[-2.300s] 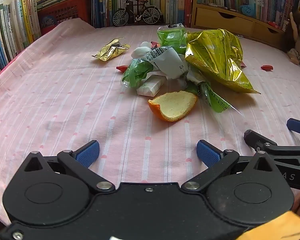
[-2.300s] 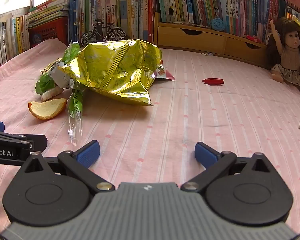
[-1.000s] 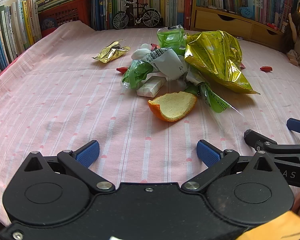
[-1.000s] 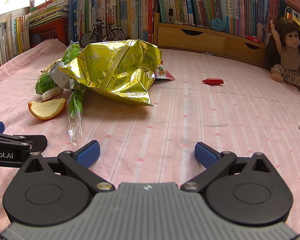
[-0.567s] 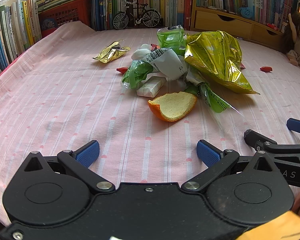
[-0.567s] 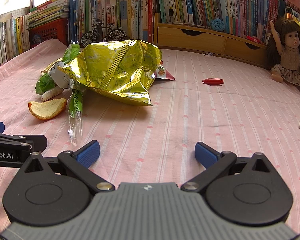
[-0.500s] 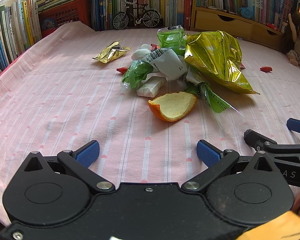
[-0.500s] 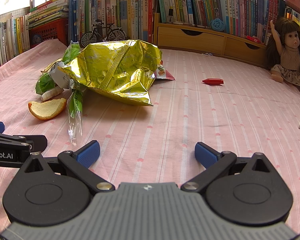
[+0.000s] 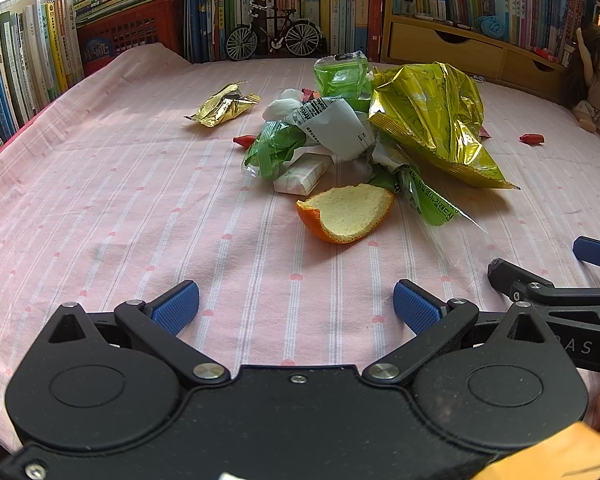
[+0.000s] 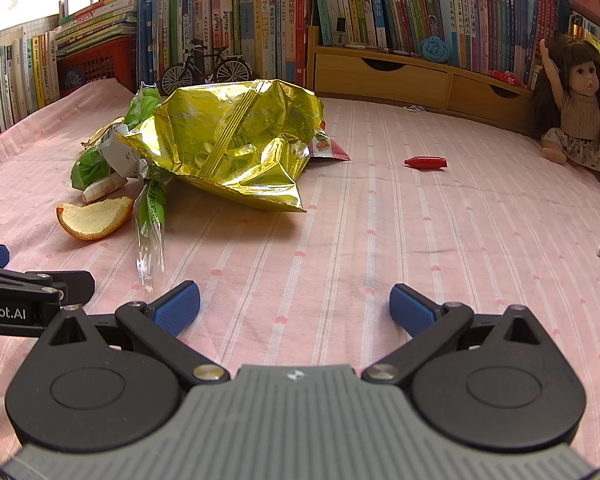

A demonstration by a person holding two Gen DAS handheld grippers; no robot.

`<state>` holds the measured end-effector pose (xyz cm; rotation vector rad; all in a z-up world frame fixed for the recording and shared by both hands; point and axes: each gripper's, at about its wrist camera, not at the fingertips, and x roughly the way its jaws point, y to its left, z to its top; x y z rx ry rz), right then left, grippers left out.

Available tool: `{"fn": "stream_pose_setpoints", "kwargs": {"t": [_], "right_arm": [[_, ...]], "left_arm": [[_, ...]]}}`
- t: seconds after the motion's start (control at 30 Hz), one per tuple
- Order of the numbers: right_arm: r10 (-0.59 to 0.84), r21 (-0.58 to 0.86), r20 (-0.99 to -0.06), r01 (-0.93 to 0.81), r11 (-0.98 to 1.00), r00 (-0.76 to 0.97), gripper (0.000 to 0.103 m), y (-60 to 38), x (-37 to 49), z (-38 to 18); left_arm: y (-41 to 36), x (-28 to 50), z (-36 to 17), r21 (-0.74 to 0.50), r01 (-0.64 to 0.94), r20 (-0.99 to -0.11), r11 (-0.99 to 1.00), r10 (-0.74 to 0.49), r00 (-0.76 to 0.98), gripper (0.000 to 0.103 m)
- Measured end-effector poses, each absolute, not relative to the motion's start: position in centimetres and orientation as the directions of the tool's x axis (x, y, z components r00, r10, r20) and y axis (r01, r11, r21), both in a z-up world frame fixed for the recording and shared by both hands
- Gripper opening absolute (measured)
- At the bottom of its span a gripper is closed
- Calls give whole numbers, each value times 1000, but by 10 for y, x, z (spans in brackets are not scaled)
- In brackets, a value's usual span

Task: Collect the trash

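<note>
The left gripper (image 9: 296,306) stands released, its blue pads spread wide with nothing between them, low over the pink striped cloth (image 9: 100,216). The right gripper (image 10: 294,306) is released as well, jaws wide and empty, just beside the left one; each shows at the edge of the other's view.

Straight ahead of the left jaws, a little to their right, lies an orange peel (image 9: 346,216), pith side up. Just behind it and touching the heap is a long green-printed clear wrapper (image 9: 428,200), whose clear tail points back toward the right gripper's left pad. Beyond these sits the trash pile: a white packet (image 9: 302,174), a crumpled green wrapper (image 9: 274,150), a white wrapper with a barcode (image 9: 332,124), a green packet (image 9: 342,74) at the back, and a large gold foil bag (image 10: 228,148) resting on the pile's right side.

Farther out and left of the left jaws, apart from the heap, lies a small gold wrapper (image 9: 222,106). Ahead and right of the right jaws lies a red candy wrapper (image 10: 425,162), alone on the cloth. At the far edge stand books (image 10: 260,20), a model bicycle (image 9: 274,34) and a doll (image 10: 578,108)
</note>
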<state>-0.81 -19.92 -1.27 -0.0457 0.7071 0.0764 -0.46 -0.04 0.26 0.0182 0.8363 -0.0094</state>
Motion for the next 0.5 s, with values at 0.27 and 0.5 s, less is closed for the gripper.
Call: {"fn": "stream_pose_setpoints", "kwargs": {"t": [0.27, 0.5], "right_arm": [[55, -15, -651, -85, 996, 757, 103, -198, -9, -14], [57, -15, -733, -100, 995, 678, 103, -201, 7, -3]], "left_arm": [[0, -5, 3, 12, 16, -741, 1000, -2, 672, 103], [0, 4, 13, 14, 10, -772, 1000, 4, 635, 100]]}}
